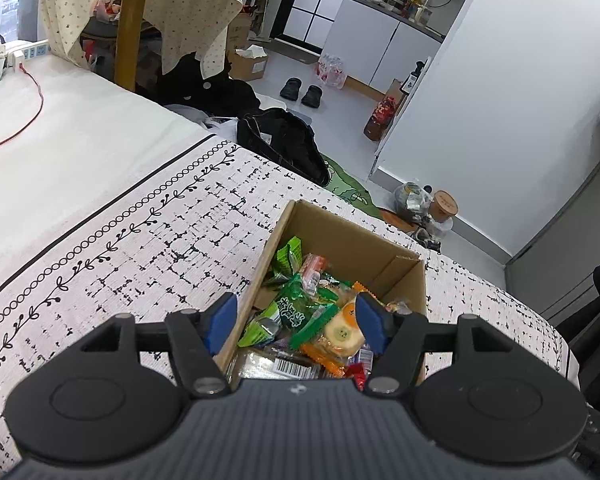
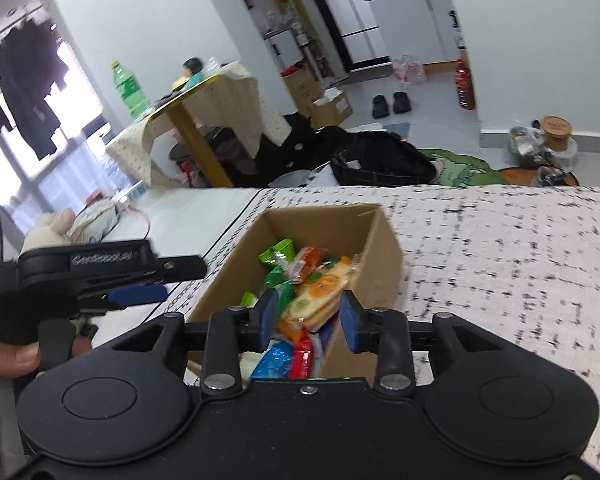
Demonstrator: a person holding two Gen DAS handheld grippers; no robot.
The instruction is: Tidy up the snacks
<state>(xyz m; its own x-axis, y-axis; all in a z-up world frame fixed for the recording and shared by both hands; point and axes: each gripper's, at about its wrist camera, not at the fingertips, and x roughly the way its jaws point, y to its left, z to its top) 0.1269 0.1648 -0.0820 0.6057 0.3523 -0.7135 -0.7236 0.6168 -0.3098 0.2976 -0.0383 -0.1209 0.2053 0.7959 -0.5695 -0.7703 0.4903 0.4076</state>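
Note:
An open cardboard box (image 1: 340, 236) stands on the patterned cloth, filled with several snack packets. A green packet (image 1: 296, 312) and a clear packet of round crackers (image 1: 342, 334) lie on top. My left gripper (image 1: 298, 312) hovers over the box's near left side, jaws open, nothing between the blue pads. In the right wrist view the box (image 2: 312, 220) holds the cracker packet (image 2: 320, 300), a blue packet (image 2: 274, 360) and a red one (image 2: 302, 356). My right gripper (image 2: 309, 316) is open just above them, gripping nothing. The left gripper's finger (image 2: 136, 294) shows at the left, held by a hand (image 2: 8, 356).
The black-and-white patterned cloth (image 1: 140, 248) covers the surface, which ends just beyond the box. A red cable (image 1: 32, 120) lies on the plain white part at the left. Past the edge are a black bag (image 1: 284, 140), shoes (image 1: 300, 90) and a yellow-legged table (image 1: 132, 24).

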